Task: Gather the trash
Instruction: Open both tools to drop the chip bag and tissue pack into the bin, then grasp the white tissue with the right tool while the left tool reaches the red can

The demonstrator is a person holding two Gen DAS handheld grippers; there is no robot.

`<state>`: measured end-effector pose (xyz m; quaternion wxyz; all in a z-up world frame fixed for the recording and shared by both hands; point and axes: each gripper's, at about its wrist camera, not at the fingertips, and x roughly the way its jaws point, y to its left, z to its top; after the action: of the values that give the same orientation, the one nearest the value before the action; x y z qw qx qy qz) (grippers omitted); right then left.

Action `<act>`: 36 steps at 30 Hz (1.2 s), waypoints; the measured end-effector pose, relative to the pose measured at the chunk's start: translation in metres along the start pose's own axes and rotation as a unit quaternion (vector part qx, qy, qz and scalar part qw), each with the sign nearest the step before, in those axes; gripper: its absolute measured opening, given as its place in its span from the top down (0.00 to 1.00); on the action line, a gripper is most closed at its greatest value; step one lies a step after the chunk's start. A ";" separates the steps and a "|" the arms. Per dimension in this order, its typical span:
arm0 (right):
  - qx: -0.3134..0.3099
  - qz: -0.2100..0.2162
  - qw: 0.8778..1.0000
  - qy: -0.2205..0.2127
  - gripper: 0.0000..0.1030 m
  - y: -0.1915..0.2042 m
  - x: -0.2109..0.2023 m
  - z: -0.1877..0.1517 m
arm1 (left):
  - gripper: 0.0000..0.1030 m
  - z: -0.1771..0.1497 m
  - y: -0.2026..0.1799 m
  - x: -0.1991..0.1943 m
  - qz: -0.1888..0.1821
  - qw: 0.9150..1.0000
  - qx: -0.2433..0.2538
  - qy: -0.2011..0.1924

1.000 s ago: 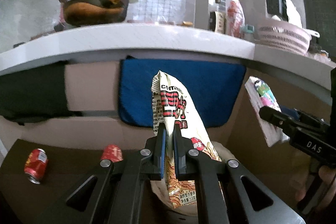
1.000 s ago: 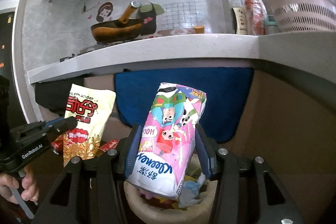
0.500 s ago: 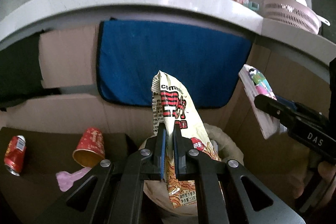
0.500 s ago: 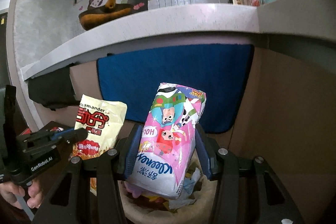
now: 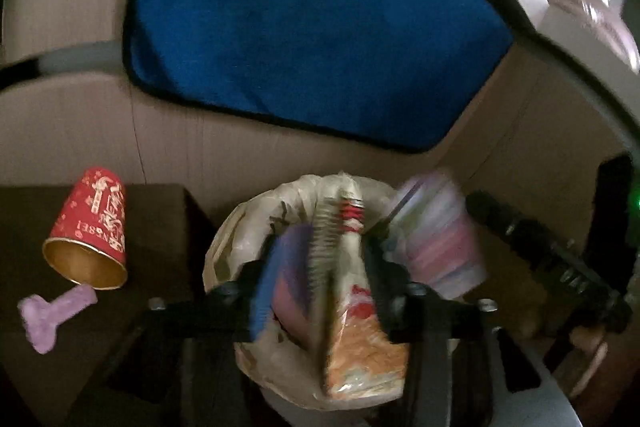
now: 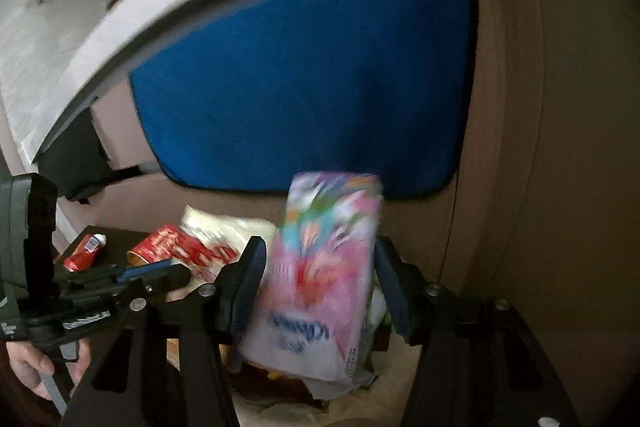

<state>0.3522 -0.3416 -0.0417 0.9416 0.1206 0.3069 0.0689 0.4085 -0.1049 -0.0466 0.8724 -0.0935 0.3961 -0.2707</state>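
Trash was going into the bin (image 5: 224, 247) at this moment. At six o'clock in the left wrist view the left hand-held gripper (image 5: 316, 291) had just been opening, jaws released, with the noodle packet (image 5: 352, 327) loose between them and tipping into the lined bin. At six o'clock in the right wrist view the right hand-held gripper (image 6: 316, 291) had likewise been opening; the Kleenex tissue pack (image 6: 320, 283) sat between its parted pads, over the bin's mouth. Both pieces looked as good as delivered. Left to collect, at nine o'clock on the dark tabletop (image 5: 160, 227): a red paper cup (image 5: 92, 231) on its side, a small purple object (image 5: 56, 315) beside it, and a red can (image 6: 84, 251).
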 end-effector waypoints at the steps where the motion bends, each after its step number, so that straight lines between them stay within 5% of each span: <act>1: 0.007 0.000 1.000 0.002 0.48 -0.003 0.002 -0.003 | 0.55 0.002 0.003 -0.002 0.003 1.000 -0.004 -0.004; 12: 0.016 -0.013 1.000 -0.001 0.47 0.001 -0.002 -0.010 | 0.55 -0.006 0.044 -0.040 0.083 0.995 -0.029 -0.037; 22: 0.004 0.003 1.000 -0.027 0.47 0.035 -0.024 -0.013 | 0.55 -0.034 0.093 -0.112 0.145 0.986 -0.032 -0.078; 28: -0.030 0.031 0.999 -0.022 0.46 0.080 -0.019 -0.013 | 0.55 -0.042 0.156 -0.164 0.186 0.974 -0.067 -0.108; 36: -0.065 0.062 0.996 0.005 0.46 0.150 0.012 -0.025 | 0.55 -0.041 0.309 -0.216 0.179 0.953 -0.209 -0.124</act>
<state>0.3386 -0.1908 -0.0278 0.9396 0.0774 0.2986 0.1480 0.3849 0.2735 -0.0523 0.9098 -0.2344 0.3424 -0.0070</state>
